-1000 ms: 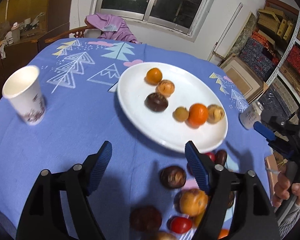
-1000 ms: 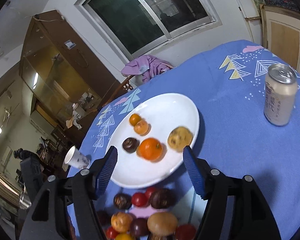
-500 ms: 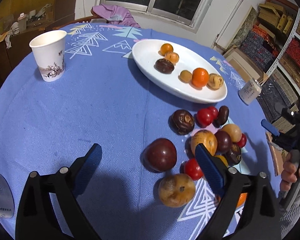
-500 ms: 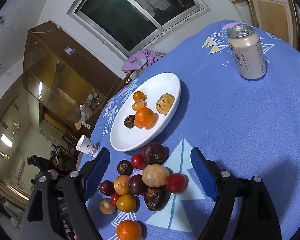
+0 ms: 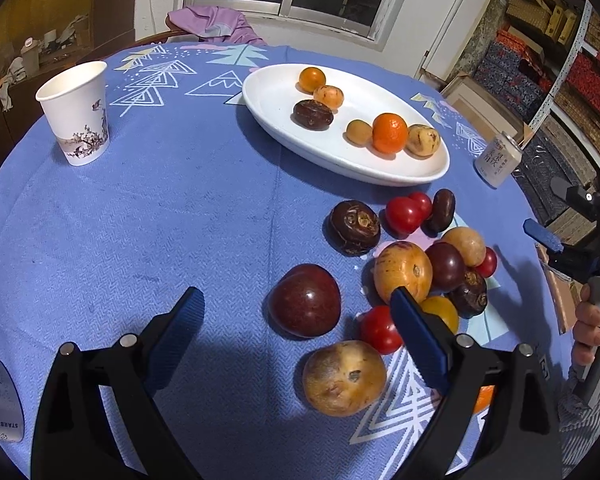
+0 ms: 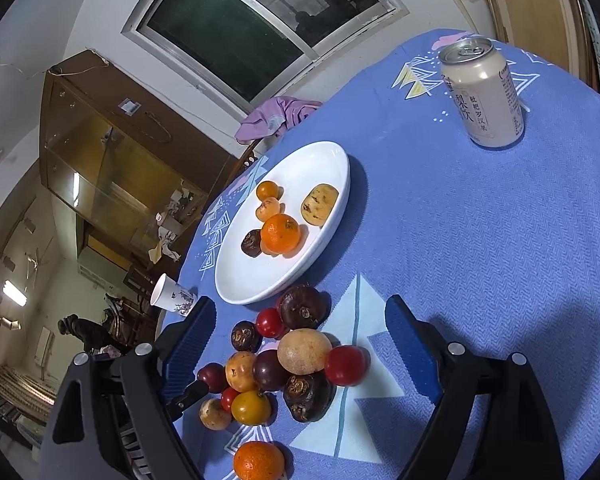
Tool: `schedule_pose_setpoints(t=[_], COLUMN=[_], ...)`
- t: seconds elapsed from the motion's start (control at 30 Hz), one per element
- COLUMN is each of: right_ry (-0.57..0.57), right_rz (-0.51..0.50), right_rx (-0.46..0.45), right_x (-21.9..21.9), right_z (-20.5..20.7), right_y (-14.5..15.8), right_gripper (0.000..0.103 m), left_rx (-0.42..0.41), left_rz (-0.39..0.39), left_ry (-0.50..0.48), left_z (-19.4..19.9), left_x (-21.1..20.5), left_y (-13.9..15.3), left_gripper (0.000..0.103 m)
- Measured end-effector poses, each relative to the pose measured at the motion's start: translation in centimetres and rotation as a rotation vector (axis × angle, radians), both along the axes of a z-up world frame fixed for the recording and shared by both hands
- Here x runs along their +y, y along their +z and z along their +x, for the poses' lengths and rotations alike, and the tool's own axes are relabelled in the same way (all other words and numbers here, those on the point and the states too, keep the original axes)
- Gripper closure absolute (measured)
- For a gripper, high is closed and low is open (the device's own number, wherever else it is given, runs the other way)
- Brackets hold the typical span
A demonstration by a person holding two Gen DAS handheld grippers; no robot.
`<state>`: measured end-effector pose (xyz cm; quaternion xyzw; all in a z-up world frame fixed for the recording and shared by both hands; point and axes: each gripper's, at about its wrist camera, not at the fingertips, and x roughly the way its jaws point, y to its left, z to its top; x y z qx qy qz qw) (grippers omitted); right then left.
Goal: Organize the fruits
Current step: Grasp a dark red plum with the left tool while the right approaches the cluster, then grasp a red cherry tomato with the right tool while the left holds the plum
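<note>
A: Paper cup (image 5: 76, 114) upright at left; white oval plate (image 5: 342, 120) runs its long axis far-left to near-right on the blue tablecloth (image 5: 140, 220).

B: Left gripper (image 5: 296, 320) spread wide, empty, over a dark red plum (image 5: 305, 300). Right gripper (image 6: 298, 330) likewise agape above the fruit pile (image 6: 288, 364). An orange (image 6: 259, 461) is cut off below; can (image 6: 482, 94) far right.

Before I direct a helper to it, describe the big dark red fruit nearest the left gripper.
Start at the white plate and come toward the loose pile on the blue tablecloth. The dark red fruit sits alone at the pile's left edge: smooth, glossy, the largest dark one.
</note>
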<state>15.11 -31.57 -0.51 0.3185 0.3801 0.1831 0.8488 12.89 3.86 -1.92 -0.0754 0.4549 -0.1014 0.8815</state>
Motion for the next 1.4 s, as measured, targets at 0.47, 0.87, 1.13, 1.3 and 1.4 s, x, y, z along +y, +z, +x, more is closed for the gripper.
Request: schedule_pose_setpoints(t=[0.47,0.87,1.13,1.3,1.4], right_ry=[-0.005,0.14,0.2,0.198,0.205], right_rz=[-0.005,-0.094,-0.152,-0.185,-0.21], right_rx=[0.022,0.02,0.084,0.104,0.123], right_x=[-0.1,1.9,2.5,2.7,3.1], right_z=[0.2,0.1,-0.2,-0.2,0.0], right_y=[-0.4,-0.5,-2.7,-3.4,-4.2], right_gripper=[0.013,0.015,0.057,0.057,0.057], left_rx=[0.037,0.013,0.001,-0.006,-0.004], left_rz=[-0.026,-0.022,-0.024,-0.017,-0.016], left_ry=[-0.052,0.016,0.059,0.048,0.05], left_z=[0.4,0.6,0.9,0.7,0.8], left_x=[-0.9,1.2,2.5,2.2,2.2], left_y=[-1.0,-0.6,-0.3,-0.3,-0.4], left_gripper=[0.06,0.064,0.064,0.064,0.064])
